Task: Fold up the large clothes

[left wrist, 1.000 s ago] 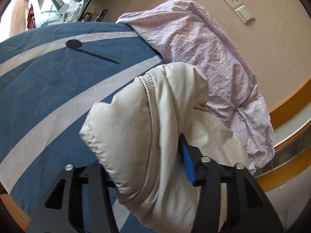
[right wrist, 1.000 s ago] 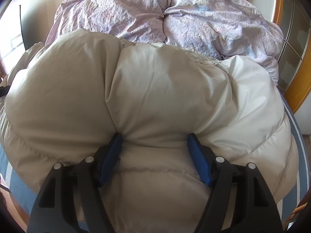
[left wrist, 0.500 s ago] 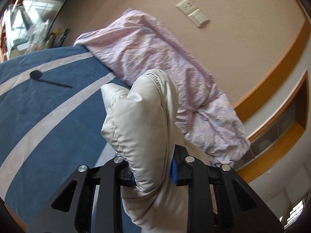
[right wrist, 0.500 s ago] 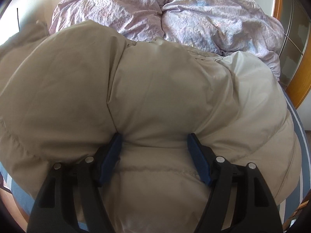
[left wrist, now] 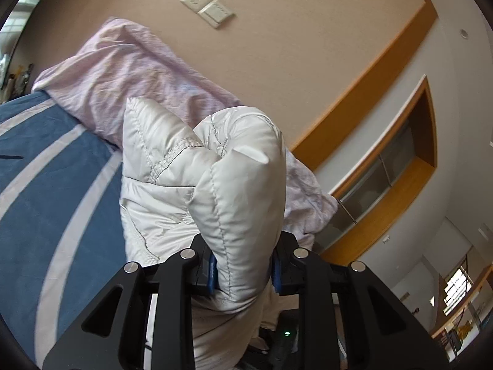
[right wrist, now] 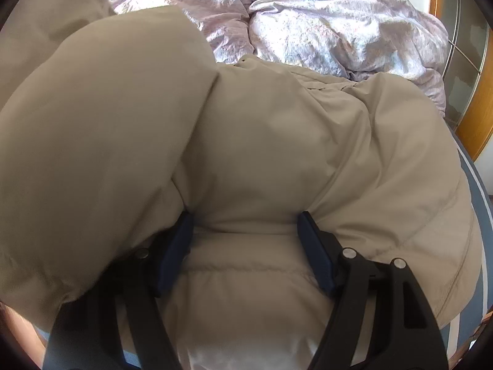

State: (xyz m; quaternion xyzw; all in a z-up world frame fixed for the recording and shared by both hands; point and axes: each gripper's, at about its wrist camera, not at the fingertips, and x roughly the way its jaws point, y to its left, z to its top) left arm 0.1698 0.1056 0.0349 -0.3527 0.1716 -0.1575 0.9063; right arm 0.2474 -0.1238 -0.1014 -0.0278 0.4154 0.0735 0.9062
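A cream puffy quilted jacket [left wrist: 215, 185] is the garment. My left gripper [left wrist: 243, 271] is shut on a thick fold of it and holds that part lifted above the bed. In the right wrist view the jacket [right wrist: 246, 138] fills most of the frame. My right gripper [right wrist: 246, 246] has its blue pads [right wrist: 314, 256] pressed into a wide bunch of the jacket on both sides, its jaws fairly far apart. The rest of the jacket lies on the bed under the raised part.
The bed has a blue cover with pale stripes [left wrist: 46, 200]. A crumpled lilac duvet [left wrist: 129, 77] lies along the wall; it also shows in the right wrist view [right wrist: 323, 21]. A wall socket and switch [left wrist: 206, 6] and wood-trimmed window [left wrist: 400, 169] stand behind.
My left gripper closed on the jacket fold and lifted it, tilting upward toward the wall. In the right wrist view the raised part of the jacket has come over from the left.
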